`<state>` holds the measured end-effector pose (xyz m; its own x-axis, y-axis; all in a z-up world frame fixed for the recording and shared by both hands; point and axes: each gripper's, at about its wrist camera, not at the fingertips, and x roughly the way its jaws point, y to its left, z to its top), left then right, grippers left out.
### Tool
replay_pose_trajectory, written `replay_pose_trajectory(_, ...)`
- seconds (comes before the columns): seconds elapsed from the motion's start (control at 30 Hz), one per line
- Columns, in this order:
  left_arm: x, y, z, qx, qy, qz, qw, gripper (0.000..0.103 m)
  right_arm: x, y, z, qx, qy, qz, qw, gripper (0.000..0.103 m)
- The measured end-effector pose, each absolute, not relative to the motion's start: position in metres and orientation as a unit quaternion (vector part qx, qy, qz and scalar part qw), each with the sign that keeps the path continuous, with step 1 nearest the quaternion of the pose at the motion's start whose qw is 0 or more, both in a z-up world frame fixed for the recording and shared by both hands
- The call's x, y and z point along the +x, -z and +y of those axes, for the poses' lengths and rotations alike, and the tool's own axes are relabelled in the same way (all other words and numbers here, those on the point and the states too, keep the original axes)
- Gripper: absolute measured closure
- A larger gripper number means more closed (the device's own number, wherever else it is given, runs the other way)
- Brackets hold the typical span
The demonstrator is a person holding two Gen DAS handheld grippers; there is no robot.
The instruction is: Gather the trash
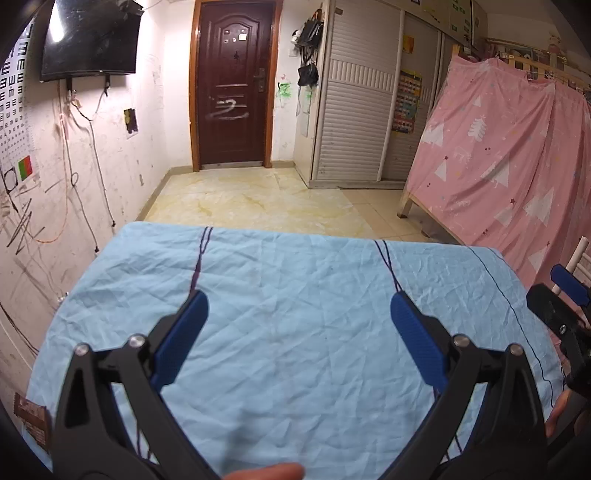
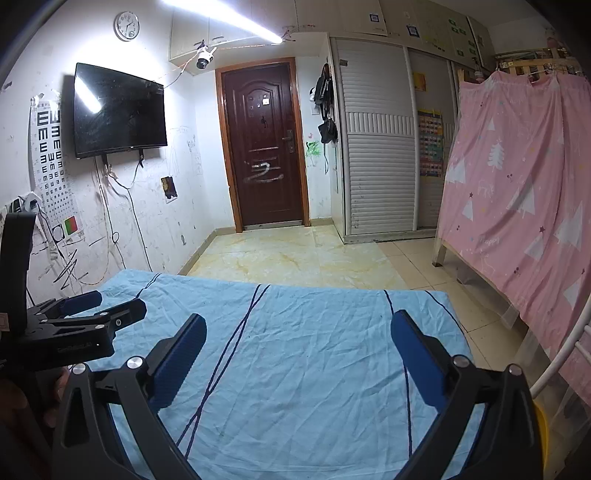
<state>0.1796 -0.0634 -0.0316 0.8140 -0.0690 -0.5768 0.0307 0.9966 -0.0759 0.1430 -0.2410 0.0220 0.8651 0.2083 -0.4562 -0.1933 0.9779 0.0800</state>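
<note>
Left wrist view: the left gripper (image 1: 299,306) hovers over a surface covered by one wrinkled light-blue cloth (image 1: 295,332), its two blue fingers (image 1: 181,343) spread wide with nothing between them. One brown wrapper (image 1: 33,421), the only trash visible, lies at the cloth's near left edge. The right gripper (image 1: 565,314) shows at the far right edge. In the right wrist view, the right gripper (image 2: 299,325) also hangs above the cloth (image 2: 295,350), its two fingers (image 2: 417,358) wide apart and empty; the left gripper (image 2: 85,314) sits at the left. Beyond stand one dark door (image 2: 264,147), one television (image 2: 118,110), one clock (image 2: 126,26) and one pink curtain (image 2: 517,184).
</note>
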Motion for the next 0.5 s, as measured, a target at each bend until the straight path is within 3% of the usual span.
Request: replay_pose_trajectory(0.5, 0.1795, 0.0323, -0.0635, -0.032, 0.026, 0.305, 0.952, 0.008, 0.1421, -0.0220, -0.2428, 0.017, -0.104, 0.237, 0.966, 0.009)
